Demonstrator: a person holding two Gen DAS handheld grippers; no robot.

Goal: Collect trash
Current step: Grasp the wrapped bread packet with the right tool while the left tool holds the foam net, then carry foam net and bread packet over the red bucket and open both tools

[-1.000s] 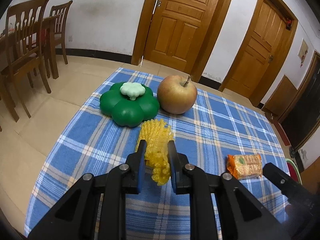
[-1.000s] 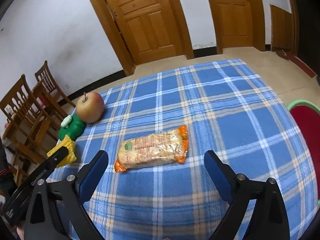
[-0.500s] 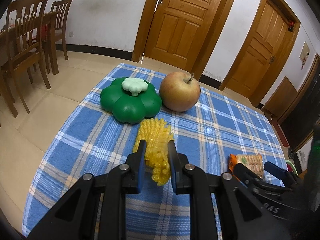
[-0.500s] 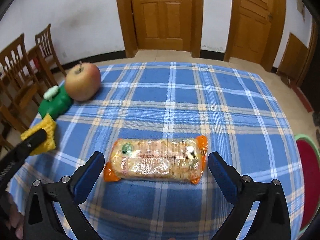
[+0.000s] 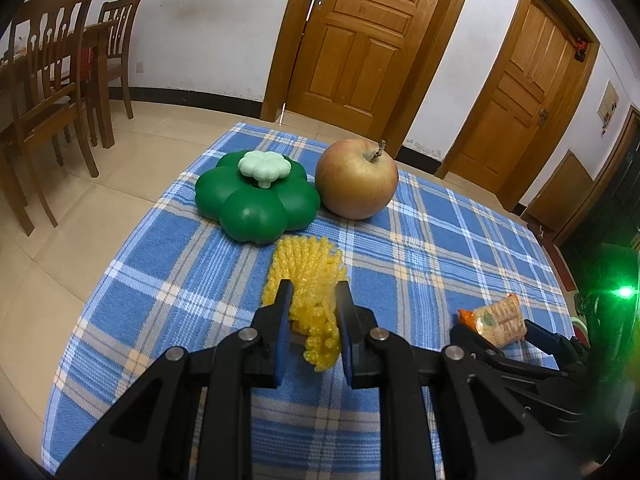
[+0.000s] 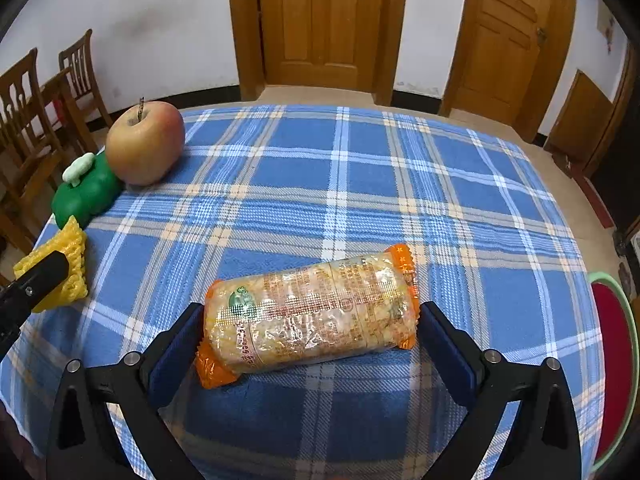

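Fingers (image 5: 285, 300) pinch knobbly yellow foam net (image 5: 306, 276) — crinkly snack packet (image 6: 308, 312) unclamped.

— What sort of place am I steering through here?

— A home, I'd say, a dining room or hall. I see a table under a blue plaid tablecloth (image 6: 360, 184), and wooden dining chairs (image 5: 48, 92) stand at another table off to the left.

— Anything else domestic?

— Two panelled wooden doors (image 5: 360, 40) in matching frames are set into plain white walls (image 5: 208, 28) with a dark skirting strip, over a floor of pale beige tiles (image 5: 80, 216). An apple (image 5: 356, 178) sits on the cloth beside a green flower-shaped plastic container (image 5: 256, 204).

— No benches, no shelving?

— I only see household furniture from both wrist views.
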